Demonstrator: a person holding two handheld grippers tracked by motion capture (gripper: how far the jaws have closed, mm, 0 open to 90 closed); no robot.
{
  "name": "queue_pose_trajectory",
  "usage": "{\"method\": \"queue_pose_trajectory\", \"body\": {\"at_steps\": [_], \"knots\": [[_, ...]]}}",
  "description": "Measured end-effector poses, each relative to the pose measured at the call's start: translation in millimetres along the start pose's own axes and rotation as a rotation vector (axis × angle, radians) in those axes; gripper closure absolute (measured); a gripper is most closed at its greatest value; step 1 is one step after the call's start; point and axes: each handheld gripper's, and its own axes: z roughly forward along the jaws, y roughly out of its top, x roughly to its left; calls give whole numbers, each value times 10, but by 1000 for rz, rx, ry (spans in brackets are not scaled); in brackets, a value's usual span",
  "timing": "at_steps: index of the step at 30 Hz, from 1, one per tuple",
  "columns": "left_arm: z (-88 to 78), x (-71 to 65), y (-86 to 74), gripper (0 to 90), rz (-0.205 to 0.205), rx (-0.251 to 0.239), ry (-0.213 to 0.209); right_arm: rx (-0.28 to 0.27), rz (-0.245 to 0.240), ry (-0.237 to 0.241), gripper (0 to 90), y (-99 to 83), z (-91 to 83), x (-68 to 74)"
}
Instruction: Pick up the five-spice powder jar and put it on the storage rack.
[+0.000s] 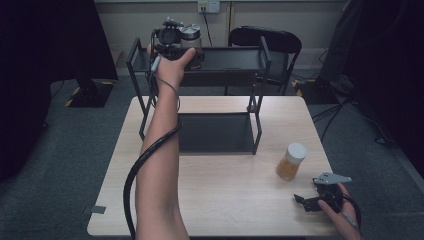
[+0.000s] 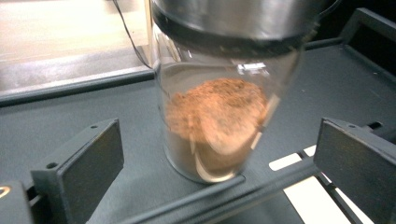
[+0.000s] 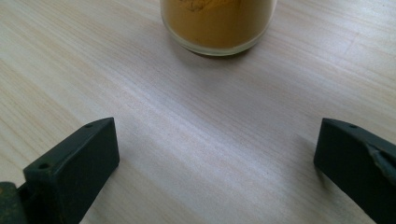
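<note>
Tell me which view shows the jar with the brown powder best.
The left gripper view: the jar stands close up on the top shelf, with its steel lid, glass wall and brown powder clear. The high view shows it small, partly behind the left gripper. The right gripper view shows another jar.

A two-tier rack [image 1: 260, 65] stands at the table's [image 1: 215, 200] twelve o'clock edge, a jar [image 2: 219, 116] on its upper shelf toward eleven o'clock, another jar [image 1: 291, 161] on the tabletop at four o'clock.
</note>
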Motion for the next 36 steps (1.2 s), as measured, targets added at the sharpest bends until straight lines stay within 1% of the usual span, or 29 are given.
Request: {"method": "queue_pose_trajectory", "body": {"at_steps": [2,4,8,10,13,16,21,28,30,32,33,34,36], "knots": [[-34,12,-74,10,-17,-16,-15,0,0,0,0,0,0,0],[-61,3,-118,10,-21,-21,-16,0,0,0,0,0,0,0],[-119,-5,-194,11,-11,-24,-23,1,-1,0,0,1,-1,-1],[-142,-12,-237,11,-14,-30,-27,0,-1,0,0,0,0,-1],[-170,-20,-282,12,-5,-29,-31,0,1,0,0,1,0,1],[-186,-20,-341,13,-5,-29,-38,0,1,0,0,1,0,0],[-203,-18,-444,17,-3,-27,-44,-2,-2,0,0,-2,1,-1],[-217,-21,-581,19,2,-37,-53,-2,0,-1,0,-2,1,1],[-209,-42,-626,20,8,-33,-44,-2,-1,-1,0,-2,1,0],[-196,-36,-684,22,-2,-33,-50,-2,-1,0,0,-2,1,0],[-177,-25,-740,22,-4,-31,-57,-2,-1,-1,0,-2,1,0],[-177,-25,-740,22,-4,-31,-57,-2,-1,-1,0,-2,1,0],[-160,-15,-804,22,-13,-35,-64,-2,-1,-1,0,-2,1,0]]}}
